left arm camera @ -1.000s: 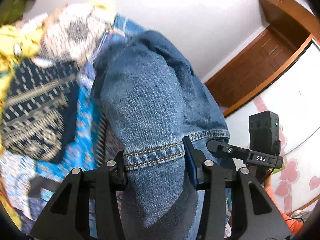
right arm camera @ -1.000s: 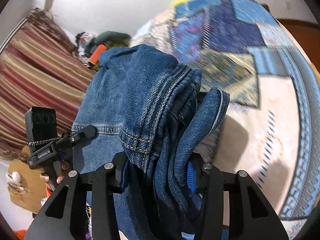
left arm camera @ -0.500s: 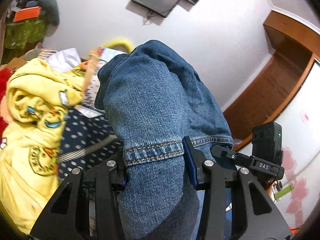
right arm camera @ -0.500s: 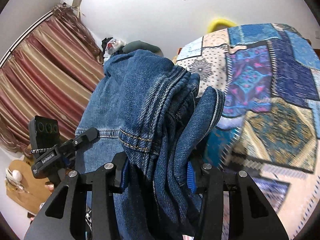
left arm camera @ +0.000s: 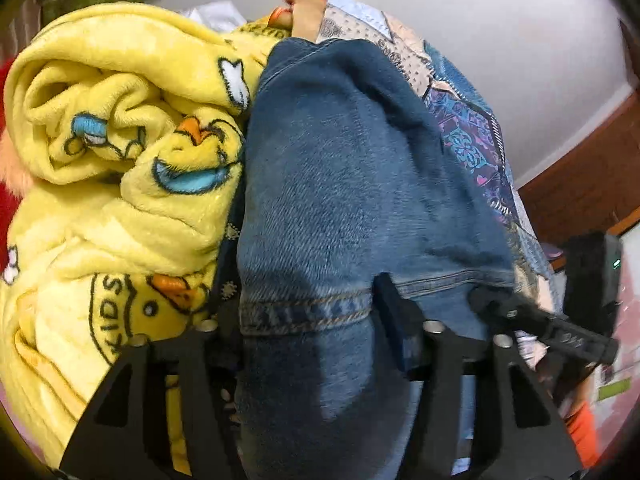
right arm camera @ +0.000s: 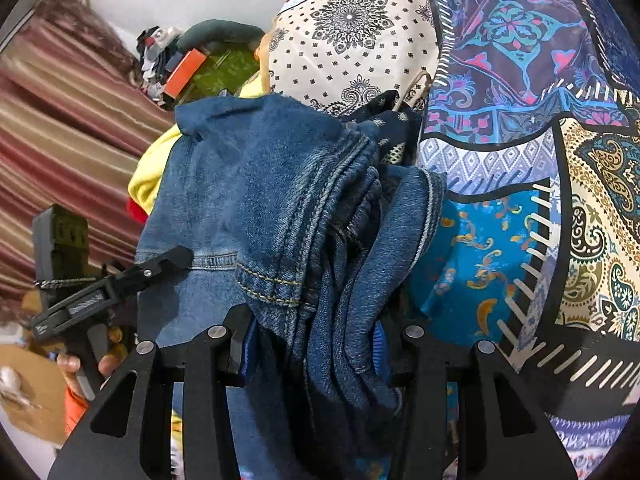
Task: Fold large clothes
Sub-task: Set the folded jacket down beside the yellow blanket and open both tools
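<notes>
Folded blue jeans [left arm camera: 340,200] lie on the bed against a yellow fleece blanket. My left gripper [left arm camera: 306,312] has the hem end between its fingers; its jaws are opening, and the denim still touches both pads. My right gripper [right arm camera: 316,328] is shut on the thick bunched waistband end of the jeans [right arm camera: 260,200]. The left gripper [right arm camera: 120,280] shows at the left of the right wrist view, with a hand [right arm camera: 80,364] on its handle. The right gripper [left arm camera: 540,320] shows at the right of the left wrist view.
A yellow duck-print blanket [left arm camera: 120,160] is piled tight against the jeans' left side. The patchwork bedspread [right arm camera: 520,120] covers the bed to the right. Beyond stand a striped curtain [right arm camera: 60,120], clutter [right arm camera: 192,68] by the wall and dark wooden furniture [left arm camera: 580,200].
Both grippers have swung the jeans forward and down onto the bed, next to the yellow blanket. The left fingers stand a little wider apart than before.
</notes>
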